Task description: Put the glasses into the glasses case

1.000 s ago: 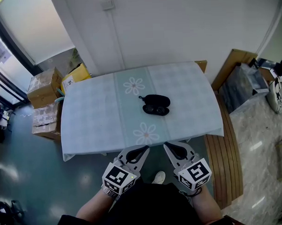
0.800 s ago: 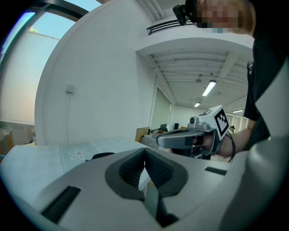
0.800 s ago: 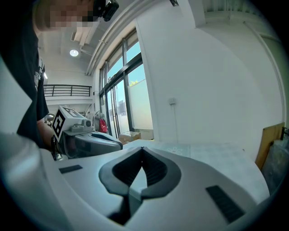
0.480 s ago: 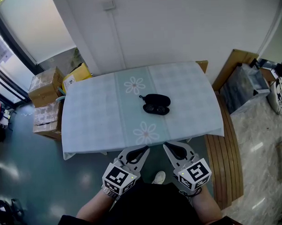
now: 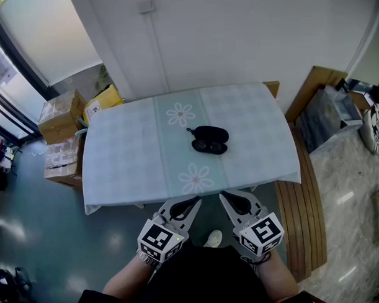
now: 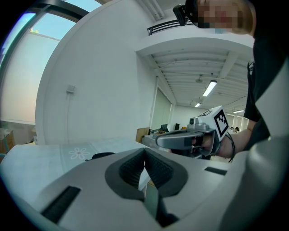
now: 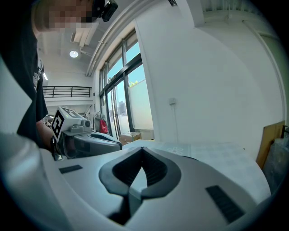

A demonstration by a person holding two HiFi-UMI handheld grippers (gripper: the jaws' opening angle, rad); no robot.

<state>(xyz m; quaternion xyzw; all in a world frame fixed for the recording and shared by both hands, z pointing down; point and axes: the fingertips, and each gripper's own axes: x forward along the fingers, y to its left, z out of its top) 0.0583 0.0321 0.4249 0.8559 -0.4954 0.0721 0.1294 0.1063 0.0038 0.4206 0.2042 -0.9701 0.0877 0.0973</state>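
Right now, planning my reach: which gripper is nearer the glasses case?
Right, narrowly. Right gripper sits just right of the glasses case, left gripper farther left; both short of the table.

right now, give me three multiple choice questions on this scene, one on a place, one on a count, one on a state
1. Where does the black case lie?
A) near the table's middle
B) at the table's left edge
C) at its far right corner

2. How many flower prints show on the tablecloth?
A) none
B) two
C) five

3. How do the jaws of the left gripper and right gripper stand?
A) wide apart
B) shut on the case
C) shut, empty

Key: 1 A, the head view shows it mid-table; 2 B, one far, one near; 3 C, the tips meet in each gripper view.
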